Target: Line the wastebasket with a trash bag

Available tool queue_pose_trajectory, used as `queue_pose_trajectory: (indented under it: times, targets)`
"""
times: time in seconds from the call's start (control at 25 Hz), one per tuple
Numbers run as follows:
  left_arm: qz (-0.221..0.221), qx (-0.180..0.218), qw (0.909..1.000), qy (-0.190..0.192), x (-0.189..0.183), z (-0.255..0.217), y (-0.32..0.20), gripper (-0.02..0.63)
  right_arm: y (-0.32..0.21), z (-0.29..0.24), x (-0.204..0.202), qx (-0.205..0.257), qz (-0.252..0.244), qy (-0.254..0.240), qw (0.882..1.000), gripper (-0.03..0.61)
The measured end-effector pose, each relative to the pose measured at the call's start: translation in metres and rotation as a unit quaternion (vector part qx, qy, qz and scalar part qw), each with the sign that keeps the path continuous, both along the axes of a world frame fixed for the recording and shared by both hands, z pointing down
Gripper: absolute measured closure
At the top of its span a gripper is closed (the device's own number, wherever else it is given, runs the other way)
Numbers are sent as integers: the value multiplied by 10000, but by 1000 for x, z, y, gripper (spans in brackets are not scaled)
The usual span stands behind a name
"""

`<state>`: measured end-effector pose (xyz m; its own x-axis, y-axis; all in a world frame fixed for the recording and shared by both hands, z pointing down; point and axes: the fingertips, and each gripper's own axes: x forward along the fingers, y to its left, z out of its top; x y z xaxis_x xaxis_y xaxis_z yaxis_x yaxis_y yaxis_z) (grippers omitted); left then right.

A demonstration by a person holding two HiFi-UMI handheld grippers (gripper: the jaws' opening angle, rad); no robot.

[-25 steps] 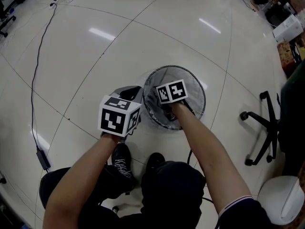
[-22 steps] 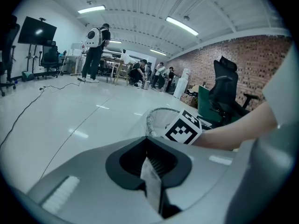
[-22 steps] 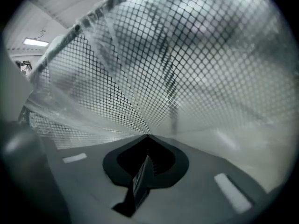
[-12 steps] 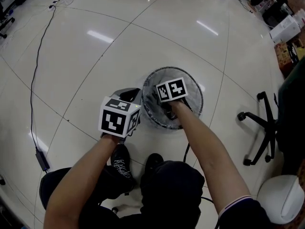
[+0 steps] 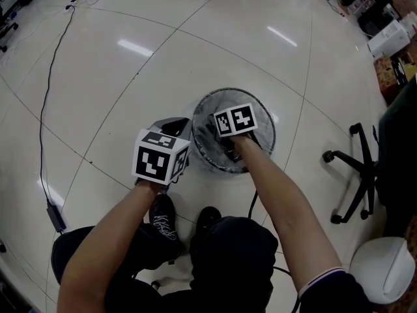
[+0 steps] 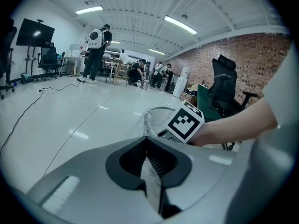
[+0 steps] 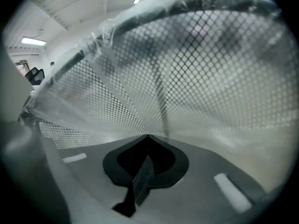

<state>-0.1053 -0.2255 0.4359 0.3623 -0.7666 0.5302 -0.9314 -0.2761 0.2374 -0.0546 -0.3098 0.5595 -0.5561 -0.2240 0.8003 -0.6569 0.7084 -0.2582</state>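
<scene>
The mesh wastebasket point(image 5: 234, 90) is standing on the floor point(image 5: 117, 77), with the clear trash bag point(image 7: 219, 139) already draped inside it. The right claw point(image 7: 147, 136), closed tight, is reaching down inside the basket with its tip at the film. The left claw point(image 6: 145, 138), closed and empty, is hovering just outside the basket's left rim.

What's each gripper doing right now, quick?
Left gripper: fingers closed, beside the wastebasket rim, nothing visibly held.
Right gripper: fingers closed inside the wastebasket, tip at the trash bag; grip unclear.
</scene>
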Motion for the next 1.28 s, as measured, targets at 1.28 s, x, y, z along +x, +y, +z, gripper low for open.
queue_pose_trajectory:
  times: [1.28]
  targets:
    - [94, 136, 9998, -133, -3, -14, 4, 601, -5, -84, 11, 464, 145, -237, 9985, 577]
